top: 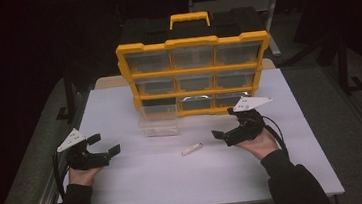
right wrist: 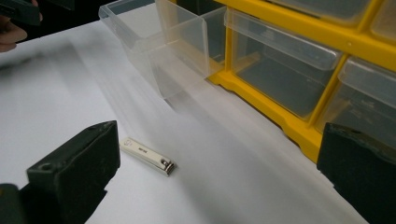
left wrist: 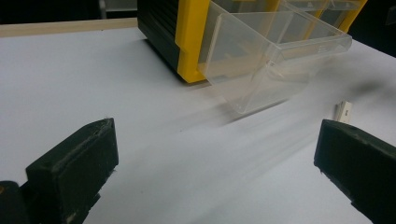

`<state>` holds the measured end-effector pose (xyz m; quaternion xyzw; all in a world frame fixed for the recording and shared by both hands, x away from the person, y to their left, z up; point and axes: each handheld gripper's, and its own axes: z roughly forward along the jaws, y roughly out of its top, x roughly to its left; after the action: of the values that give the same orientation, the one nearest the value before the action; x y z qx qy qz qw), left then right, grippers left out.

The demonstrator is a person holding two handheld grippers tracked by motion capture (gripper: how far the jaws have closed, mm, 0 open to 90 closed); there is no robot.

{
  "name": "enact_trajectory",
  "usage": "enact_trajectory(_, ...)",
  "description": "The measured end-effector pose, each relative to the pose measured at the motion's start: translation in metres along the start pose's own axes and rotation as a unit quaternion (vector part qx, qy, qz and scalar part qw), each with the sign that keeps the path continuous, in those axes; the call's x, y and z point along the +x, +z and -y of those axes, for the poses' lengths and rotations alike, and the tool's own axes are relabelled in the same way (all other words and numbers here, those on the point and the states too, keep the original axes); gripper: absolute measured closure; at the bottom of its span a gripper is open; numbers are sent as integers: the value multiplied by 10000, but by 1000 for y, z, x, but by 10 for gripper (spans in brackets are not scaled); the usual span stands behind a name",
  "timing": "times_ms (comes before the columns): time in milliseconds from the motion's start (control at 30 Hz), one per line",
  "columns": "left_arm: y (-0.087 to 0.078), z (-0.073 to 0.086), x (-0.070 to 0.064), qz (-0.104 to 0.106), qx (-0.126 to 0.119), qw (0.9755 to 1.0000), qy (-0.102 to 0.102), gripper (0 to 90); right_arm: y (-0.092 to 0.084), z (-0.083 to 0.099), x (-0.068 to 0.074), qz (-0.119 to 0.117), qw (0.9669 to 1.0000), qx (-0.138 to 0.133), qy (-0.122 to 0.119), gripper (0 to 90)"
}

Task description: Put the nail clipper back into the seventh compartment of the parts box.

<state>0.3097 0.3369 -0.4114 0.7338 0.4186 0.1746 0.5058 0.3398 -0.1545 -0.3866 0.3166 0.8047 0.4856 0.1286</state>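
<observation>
Left gripper view: the clipper (left wrist: 344, 111) at three o'clock is half hidden behind a jaw. The drawer (left wrist: 261, 60) at one o'clock blurs along its front. The organizer (left wrist: 187, 37) runs off the top edge.

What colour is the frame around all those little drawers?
Yellow. The organizer frame is bright yellow with a black back, clearest in the high view.

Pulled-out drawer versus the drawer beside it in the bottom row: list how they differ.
The pulled-out drawer juts from the yellow organizer over the table; the neighbouring drawer sits pushed in. The pulled-out drawer shows its open top and side walls; the neighbour shows its front. Both are clear plastic and look empty.
</observation>
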Motion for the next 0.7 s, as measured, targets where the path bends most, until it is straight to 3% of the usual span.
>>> enact_trajectory(500, 1, 0, 0, 23, 1, 10000, 28, 0, 15, -20, 5, -225, 9992, 179, -266, 0)
enact_trajectory(700, 1, 1, 0, 17, 0, 10000, 33, 0, 31, -22, 11, -377, 9978, 394, -385, 0)
